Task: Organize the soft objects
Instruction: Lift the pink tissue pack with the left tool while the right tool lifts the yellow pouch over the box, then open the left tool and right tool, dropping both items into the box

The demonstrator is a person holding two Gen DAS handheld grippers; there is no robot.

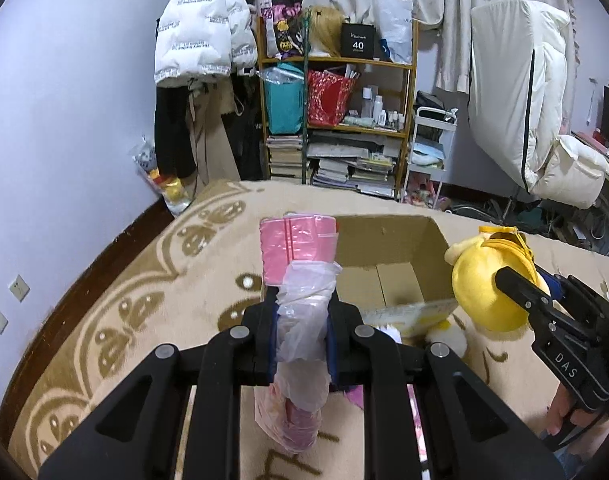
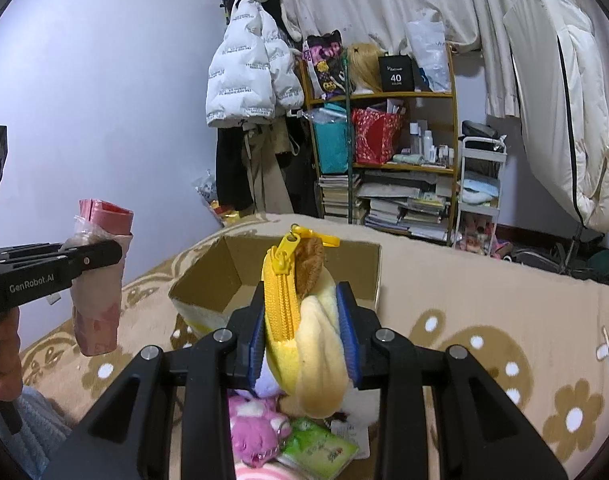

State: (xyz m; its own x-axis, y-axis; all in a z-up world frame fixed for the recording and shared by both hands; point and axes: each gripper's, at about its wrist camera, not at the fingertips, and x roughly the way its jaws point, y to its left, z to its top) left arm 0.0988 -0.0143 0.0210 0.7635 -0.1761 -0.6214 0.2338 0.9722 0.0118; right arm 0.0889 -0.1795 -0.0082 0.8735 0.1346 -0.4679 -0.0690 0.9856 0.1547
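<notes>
While both items are held clear of the bed, the scene is read as follows.

Left gripper (image 1: 300, 332): its fingers are clamped tight on a pink plastic-wrapped bundle (image 1: 298, 252), gripped about mid-length, so that one end stands above the pads and the other hangs below.

Right gripper (image 2: 304, 332): its fingers are narrowed onto a yellow plush pouch (image 2: 300, 320); the zipper side is turned up and the soft body is squeezed between the blue pads.

Reason for the hold: both soft items are judged to be carried toward the cardboard box (image 1: 388, 264), which lies open-topped on the beige blanket (image 1: 144, 280) just ahead of both grippers.

Box state: the inside is seen to be bare in both views, its flaps folded flat on the bottom.

Remaining items: a pink plush toy (image 2: 250, 428) and a green packet (image 2: 318, 450) are left on the blanket below the right gripper.

Edges: the near wall of the box must be cleared by the hanging end of the bundle and by the pouch.

Open room: ample space is left above the box; the two grippers are set side by side, near each other, so a staggered drop is judged safer.

Beyond the bed: a crowded shelf (image 1: 336, 120) stands well apart.
</notes>
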